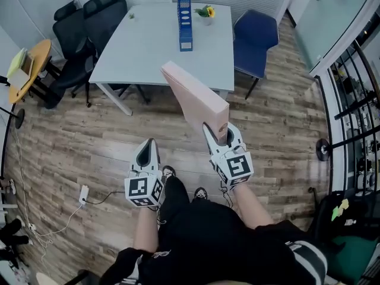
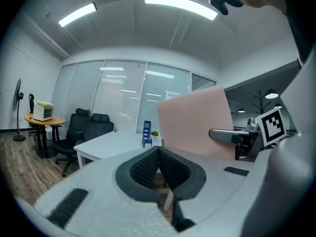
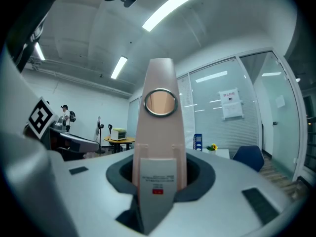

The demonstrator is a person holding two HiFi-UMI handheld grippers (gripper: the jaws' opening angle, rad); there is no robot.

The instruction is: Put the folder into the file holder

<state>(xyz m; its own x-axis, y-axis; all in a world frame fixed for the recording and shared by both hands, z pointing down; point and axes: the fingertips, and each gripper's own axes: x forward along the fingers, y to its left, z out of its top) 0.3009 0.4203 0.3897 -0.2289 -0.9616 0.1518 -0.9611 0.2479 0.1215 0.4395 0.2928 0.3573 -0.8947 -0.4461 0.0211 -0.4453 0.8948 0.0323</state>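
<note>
The left gripper has its jaws closed on nothing (idle). The right gripper clamps the pink folder by its lower end, in the air and well short of the counter. The step in hand is transport. Next, the folder likely needs carrying forward and aligning with the blue file holder.

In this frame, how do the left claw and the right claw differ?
The left claw is shut on nothing; the right claw is clamped on the pink folder at its spine. The left claw points out over the wooden floor; the right claw's pink folder sticks out toward the white table. Both carry a marker cube.
</note>
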